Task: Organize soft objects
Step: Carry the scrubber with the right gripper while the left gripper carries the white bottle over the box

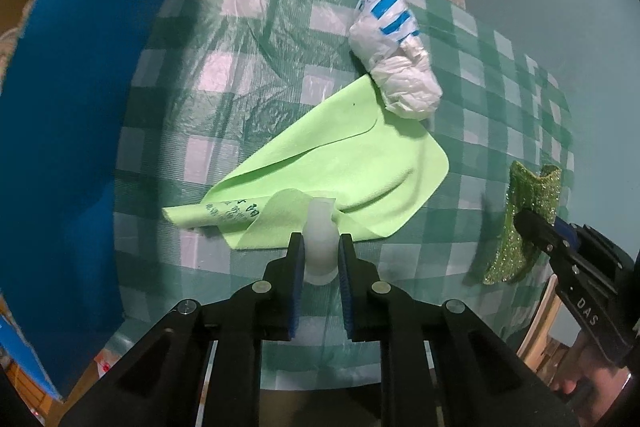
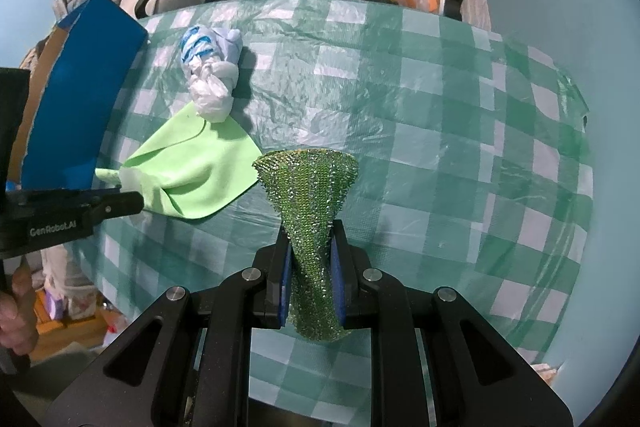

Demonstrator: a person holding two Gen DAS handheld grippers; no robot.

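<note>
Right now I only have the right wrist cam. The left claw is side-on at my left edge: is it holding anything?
Observer: Yes. The left wrist view shows the left claw shut on a pale translucent soft piece, with a pad on each side.
Operator: Anything on the green cloth that I can't see?
Observer: The green cloth has a turned-over corner with dark printed text, too blurred to read.

Glittery green scrubber (image 2: 310,223) hanging pinched, lime cloth (image 1: 320,171) flat, knotted bag (image 1: 394,55) beside
</note>
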